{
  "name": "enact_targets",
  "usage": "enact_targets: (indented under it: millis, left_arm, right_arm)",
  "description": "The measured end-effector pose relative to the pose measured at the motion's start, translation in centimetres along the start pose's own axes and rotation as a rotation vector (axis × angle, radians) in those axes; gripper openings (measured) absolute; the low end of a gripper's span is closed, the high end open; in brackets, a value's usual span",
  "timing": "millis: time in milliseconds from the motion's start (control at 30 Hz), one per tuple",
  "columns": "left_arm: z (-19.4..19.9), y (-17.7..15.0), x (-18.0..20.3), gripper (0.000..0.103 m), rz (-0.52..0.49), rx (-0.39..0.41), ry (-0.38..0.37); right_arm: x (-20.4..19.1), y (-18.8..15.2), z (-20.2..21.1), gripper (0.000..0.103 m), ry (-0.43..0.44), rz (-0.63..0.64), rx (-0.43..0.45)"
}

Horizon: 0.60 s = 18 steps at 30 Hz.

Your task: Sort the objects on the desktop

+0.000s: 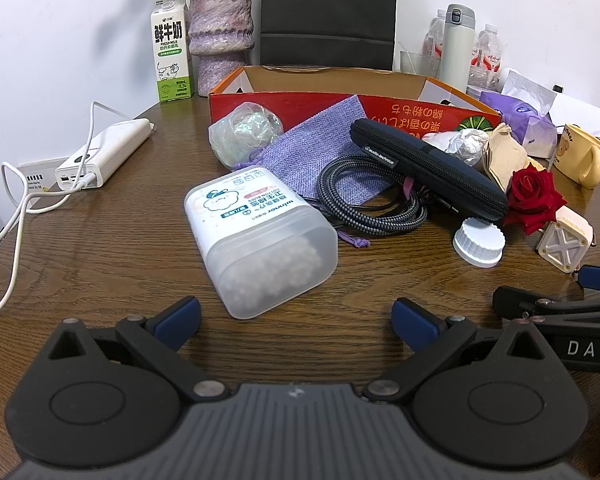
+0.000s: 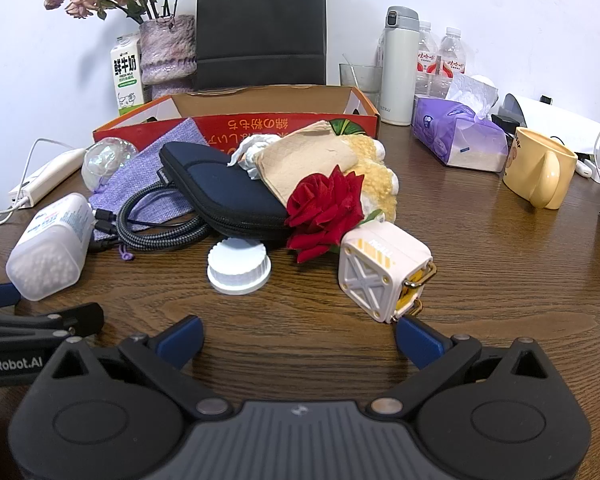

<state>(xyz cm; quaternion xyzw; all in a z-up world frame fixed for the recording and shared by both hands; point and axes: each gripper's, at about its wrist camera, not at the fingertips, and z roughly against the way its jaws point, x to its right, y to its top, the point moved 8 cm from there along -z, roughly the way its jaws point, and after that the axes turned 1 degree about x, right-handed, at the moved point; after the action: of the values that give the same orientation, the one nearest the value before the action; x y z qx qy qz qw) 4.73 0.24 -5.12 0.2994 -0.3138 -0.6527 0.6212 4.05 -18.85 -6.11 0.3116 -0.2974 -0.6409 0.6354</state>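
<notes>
We've got both grippers, left (image 1: 296,312) and right (image 2: 298,330), spread wide and empty over the table (image 1: 100,248); swab box (image 1: 256,240) lies by the left, cap (image 2: 239,267) and cube (image 2: 384,276) by the right.

- Table (image 1: 100,240): wood grain, smooth, slight sheen.
- Swab box (image 1: 260,240): frosted, translucent plastic.
- Pouch (image 1: 312,152): coarse woven lilac cloth.
- Cable (image 1: 364,204): braided sleeve, matt.
- Case (image 1: 432,172): dark matt fabric.
- Cap (image 2: 239,266): white plastic, ribbed edge.
- Rose (image 2: 324,208): red cloth, velvety.
- Box (image 2: 268,104): cardboard, printed red outside, raw brown inside.
- Mug (image 2: 540,172): glossy yellow ceramic.
- Vase (image 1: 220,28): rough, mottled purple.
- Napkin (image 2: 304,160): embossed brown paper.
</notes>
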Motion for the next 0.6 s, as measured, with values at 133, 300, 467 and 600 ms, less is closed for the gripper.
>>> enact_targets:
  millis: [133,300,467,600]
  left_arm:
    - [-0.01,0.01,0.01,0.103,0.000,0.000,0.000]
    - [0.00,0.01,0.01,0.103,-0.001,0.000,0.000]
    - [0.00,0.01,0.02,0.103,-0.001,0.000,-0.001]
    - [0.10,-0.14,-0.03,0.103,-0.005,-0.001,-0.003]
  right_arm:
    - [0.00,-0.01,-0.01,0.103,0.000,0.000,0.000]
    - [-0.02,-0.02,-0.01,0.103,0.000,0.000,-0.001]
    - [-0.04,-0.03,0.00,0.103,-0.001,0.000,-0.002]
    - [-0.06,-0.05,0.00,0.103,-0.001,0.000,-0.002]
